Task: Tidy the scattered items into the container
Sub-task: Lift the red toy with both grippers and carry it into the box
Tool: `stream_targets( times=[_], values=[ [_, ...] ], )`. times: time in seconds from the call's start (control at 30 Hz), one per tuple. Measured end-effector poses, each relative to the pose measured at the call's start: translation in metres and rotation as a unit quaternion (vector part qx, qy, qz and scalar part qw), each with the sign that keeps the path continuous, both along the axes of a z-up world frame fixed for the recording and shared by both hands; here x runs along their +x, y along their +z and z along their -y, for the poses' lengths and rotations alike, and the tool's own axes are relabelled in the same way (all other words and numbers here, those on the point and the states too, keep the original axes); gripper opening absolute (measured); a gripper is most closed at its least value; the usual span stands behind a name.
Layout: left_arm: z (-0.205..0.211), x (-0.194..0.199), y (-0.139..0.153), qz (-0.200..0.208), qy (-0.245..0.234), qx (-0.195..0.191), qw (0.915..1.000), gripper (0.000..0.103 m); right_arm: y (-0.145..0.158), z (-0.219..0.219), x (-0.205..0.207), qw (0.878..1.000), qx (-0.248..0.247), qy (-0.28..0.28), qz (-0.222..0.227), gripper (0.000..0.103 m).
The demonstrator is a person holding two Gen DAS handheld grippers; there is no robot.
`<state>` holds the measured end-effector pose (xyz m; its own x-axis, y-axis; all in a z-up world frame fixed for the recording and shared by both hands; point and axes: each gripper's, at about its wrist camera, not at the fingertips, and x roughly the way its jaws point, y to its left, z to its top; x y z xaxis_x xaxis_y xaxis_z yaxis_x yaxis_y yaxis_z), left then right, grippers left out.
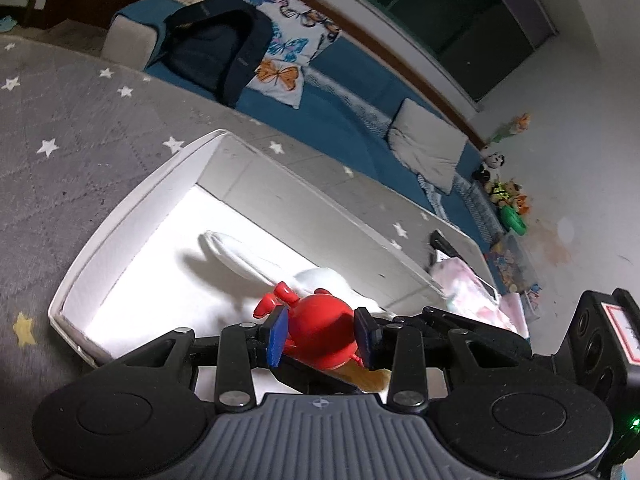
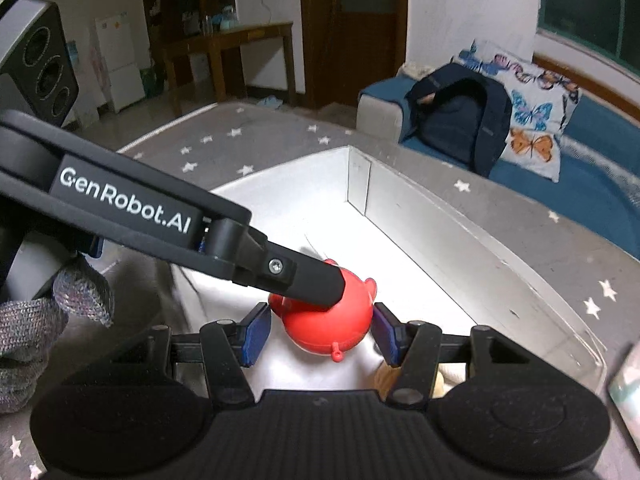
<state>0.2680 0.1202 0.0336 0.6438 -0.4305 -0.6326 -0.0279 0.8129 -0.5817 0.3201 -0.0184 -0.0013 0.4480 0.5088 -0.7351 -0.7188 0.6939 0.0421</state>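
A red toy pig [image 1: 320, 330] is held between the blue pads of my left gripper [image 1: 323, 334], over the inside of a white box [image 1: 132, 208]. In the right wrist view the same pig [image 2: 326, 326] sits between the blue pads of my right gripper [image 2: 320, 334], with small gaps on both sides. The left gripper's black finger [image 2: 296, 272] reaches in from the left and presses on the pig. A white plush toy with a long ear [image 1: 240, 256] lies in the box beneath. A tan item [image 1: 370, 382] shows under the pig.
The box [image 2: 404, 204] stands on a grey star-patterned rug [image 1: 68, 128]. A blue sofa [image 1: 352, 108] with a butterfly pillow [image 1: 280, 52] and a dark backpack [image 1: 216, 52] is behind. Pink-white cloth [image 1: 464, 288] lies at the box's far end. Toys [image 1: 508, 196] sit by the wall.
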Motion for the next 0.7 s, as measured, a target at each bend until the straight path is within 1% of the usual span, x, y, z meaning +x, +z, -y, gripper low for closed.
stream_targets(
  times=[0.17, 0.37, 0.7],
  values=[
    [-0.006, 0.011, -0.011, -0.013, 0.004, -0.001, 0.9999, 0.038, -0.012, -0.013, 0.017, 1.0, -0.021, 0.007, -0.014, 0.056],
    [-0.009, 0.016, -0.021, -0.026, 0.01, -0.004, 0.9996, 0.038, -0.022, -0.021, 0.023, 0.999, -0.038, 0.008, -0.026, 0.056],
    [-0.011, 0.018, -0.023, -0.032, 0.012, -0.005, 0.9994, 0.039, -0.024, -0.024, 0.026, 0.998, -0.049, 0.012, -0.032, 0.057]
  ],
)
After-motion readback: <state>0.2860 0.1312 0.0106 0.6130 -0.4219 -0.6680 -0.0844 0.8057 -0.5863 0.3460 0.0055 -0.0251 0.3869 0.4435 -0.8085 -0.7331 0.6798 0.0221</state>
